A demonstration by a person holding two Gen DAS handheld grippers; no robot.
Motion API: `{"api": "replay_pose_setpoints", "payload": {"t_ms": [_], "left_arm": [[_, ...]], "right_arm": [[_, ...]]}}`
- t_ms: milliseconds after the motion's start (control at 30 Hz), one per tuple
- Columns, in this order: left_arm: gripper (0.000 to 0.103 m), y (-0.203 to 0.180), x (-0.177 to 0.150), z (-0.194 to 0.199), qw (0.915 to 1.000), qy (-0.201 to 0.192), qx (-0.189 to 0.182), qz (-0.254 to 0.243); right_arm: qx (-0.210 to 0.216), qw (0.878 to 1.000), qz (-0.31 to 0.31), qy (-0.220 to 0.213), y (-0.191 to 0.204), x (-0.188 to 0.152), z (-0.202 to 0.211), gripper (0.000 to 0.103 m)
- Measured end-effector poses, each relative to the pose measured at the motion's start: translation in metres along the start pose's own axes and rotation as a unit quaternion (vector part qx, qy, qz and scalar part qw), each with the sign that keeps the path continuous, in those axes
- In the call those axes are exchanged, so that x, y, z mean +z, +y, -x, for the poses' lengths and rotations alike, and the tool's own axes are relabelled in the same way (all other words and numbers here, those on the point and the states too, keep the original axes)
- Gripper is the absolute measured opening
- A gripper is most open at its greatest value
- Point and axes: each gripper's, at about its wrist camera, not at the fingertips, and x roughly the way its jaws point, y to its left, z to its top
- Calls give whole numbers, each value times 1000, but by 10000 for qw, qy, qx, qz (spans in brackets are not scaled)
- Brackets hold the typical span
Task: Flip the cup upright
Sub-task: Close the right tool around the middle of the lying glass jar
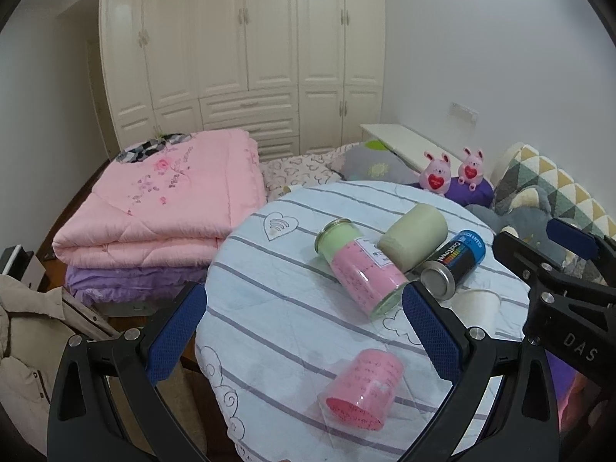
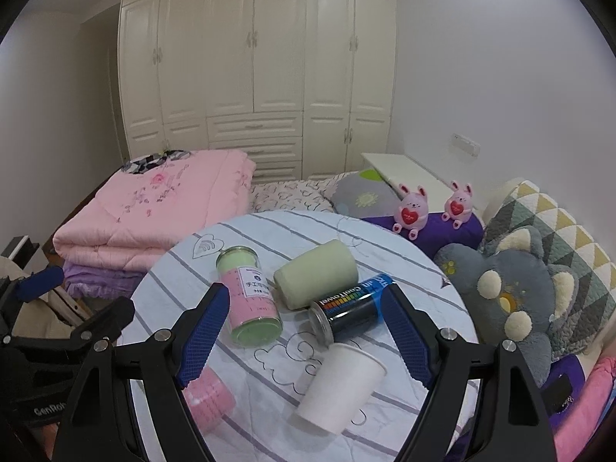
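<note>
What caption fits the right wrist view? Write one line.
Open right tool hovering above a tipped white paper cup among fallen containers on a striped round table.

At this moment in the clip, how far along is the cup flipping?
Nothing looks done yet. The white paper cup and the pink cup both lie on their sides on the striped table. Nothing is in hand: the left tool and right tool are open, not touching any cup. Grasping and standing a cup upright remain.
</note>
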Motion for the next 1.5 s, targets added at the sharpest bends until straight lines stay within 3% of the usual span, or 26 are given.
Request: {"api": "replay_pose_setpoints", "payload": {"t_ms": [533,733,1067,1167,1267,1500], "left_arm": [[103,24,6,-73,9982,599,5,84],[103,39,0,-94,9962,852,-118,113],[103,48,-9,-115,9935,1113,-196,91],[103,48,-12,-117,9930,1158,-231,91],[103,49,-14,-117,9923,1201,-279,104],[103,47,-11,-116,9934,1133,-194,2]], "right_arm": [[570,9925,44,1079,24,18,-96,82],[898,9794,148,1801,44,19,-140,82],[777,9632,202,2564,55,-1,-175,82],[653,9626,268,2614,56,-3,-177,81],[540,9598,292,2738,55,-7,-180,72],[458,9635,-37,2636,55,-9,-178,71]]}}
